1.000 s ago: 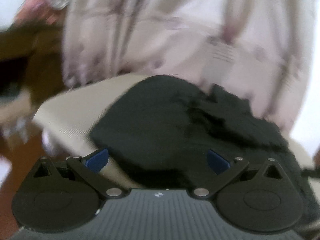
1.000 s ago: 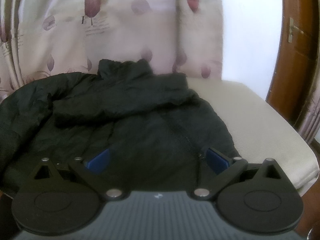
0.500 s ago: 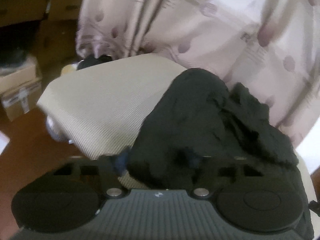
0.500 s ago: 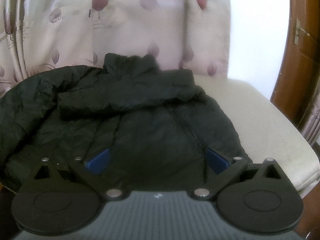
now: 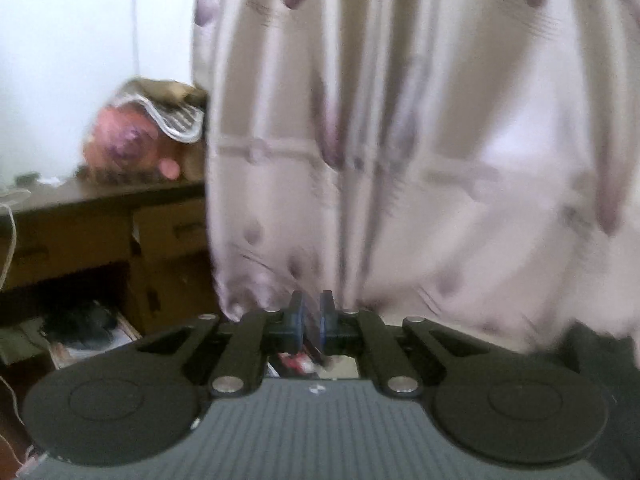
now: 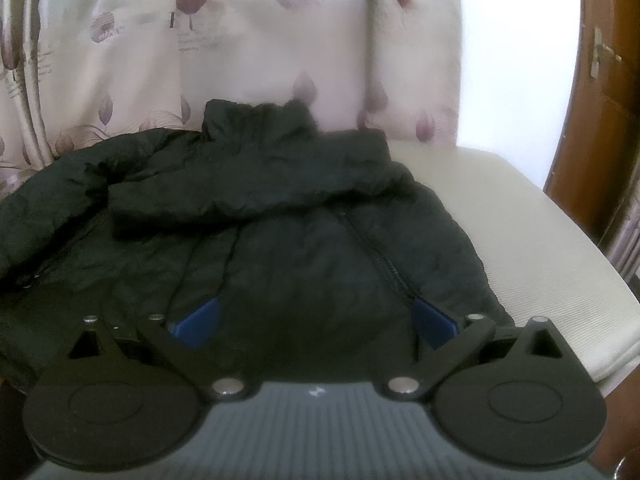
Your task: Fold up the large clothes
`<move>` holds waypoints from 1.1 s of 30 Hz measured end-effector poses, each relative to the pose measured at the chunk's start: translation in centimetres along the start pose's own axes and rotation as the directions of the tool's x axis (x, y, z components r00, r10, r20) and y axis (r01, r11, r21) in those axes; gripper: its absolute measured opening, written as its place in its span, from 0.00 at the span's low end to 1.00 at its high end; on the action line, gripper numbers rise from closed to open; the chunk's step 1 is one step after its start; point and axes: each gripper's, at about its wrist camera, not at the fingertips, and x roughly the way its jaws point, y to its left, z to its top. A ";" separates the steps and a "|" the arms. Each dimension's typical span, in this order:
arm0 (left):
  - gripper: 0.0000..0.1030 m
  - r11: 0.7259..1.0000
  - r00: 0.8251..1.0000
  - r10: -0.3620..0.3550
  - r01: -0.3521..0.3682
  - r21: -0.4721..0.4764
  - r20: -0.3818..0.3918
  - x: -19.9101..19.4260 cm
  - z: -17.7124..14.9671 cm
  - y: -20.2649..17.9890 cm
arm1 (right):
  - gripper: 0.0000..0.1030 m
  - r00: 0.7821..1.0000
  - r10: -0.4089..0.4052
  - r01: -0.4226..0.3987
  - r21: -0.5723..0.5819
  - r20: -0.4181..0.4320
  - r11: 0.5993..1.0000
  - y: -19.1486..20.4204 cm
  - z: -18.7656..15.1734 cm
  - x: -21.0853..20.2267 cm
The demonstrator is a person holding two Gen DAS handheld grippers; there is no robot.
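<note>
Firstly, left wrist view: the left tool [image 5: 311, 322] has its blue pads [image 5: 297, 320] brought together with only a thin slit between them. Whether any fabric is pinched there cannot be told, since the frame is blurred. It faces the patterned curtain [image 5: 420, 160], with a wooden desk [image 5: 100, 216] off to one side. Only a dark sliver of the black jacket [image 5: 600, 344] shows at the right edge.

Right wrist view: the right tool [image 6: 314, 318] hovers with its pads set wide apart, holding nothing, directly above the hem of the jacket [image 6: 280, 248]. The garment lies spread on a cream cushioned seat [image 6: 520, 240], collar [image 6: 256, 124] towards the curtain [image 6: 280, 40], one sleeve [image 6: 240, 196] folded across the chest, and the zip [image 6: 376, 252] running towards the tool.

Handling, as a judgement: the jacket looks padded, soft and fairly light, with a smooth shell likely to slide between the pads. It should sag and spring back rather than hold a crease. Sound places to take hold appear to be the hem corners, the shoulder seams or the zip edge, where layers are thick enough to pinch firmly. A single thin layer of shell may slip out.
</note>
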 end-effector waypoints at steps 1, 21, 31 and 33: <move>0.06 1.000 0.999 -0.027 0.027 -0.002 -0.019 0.8 0.8 0.1 | 1.00 1.000 0.000 0.000 0.001 -0.002 1.000 0.0 0.0 0.1; 0.79 0.829 0.671 -0.501 0.190 -0.526 -0.547 -4.1 -18.9 10.0 | 1.00 0.997 0.066 -0.068 -0.072 -0.031 0.995 2.3 -0.2 1.3; 0.04 0.892 0.721 -0.430 0.245 -0.380 -0.544 -0.2 -16.2 7.2 | 1.00 0.999 0.034 -0.036 -0.066 -0.035 0.997 1.7 -0.2 1.0; 0.02 0.911 0.794 -0.381 0.235 -0.338 -0.474 0.1 -12.9 7.7 | 1.00 0.998 0.030 -0.033 -0.063 -0.046 0.997 1.6 0.0 1.5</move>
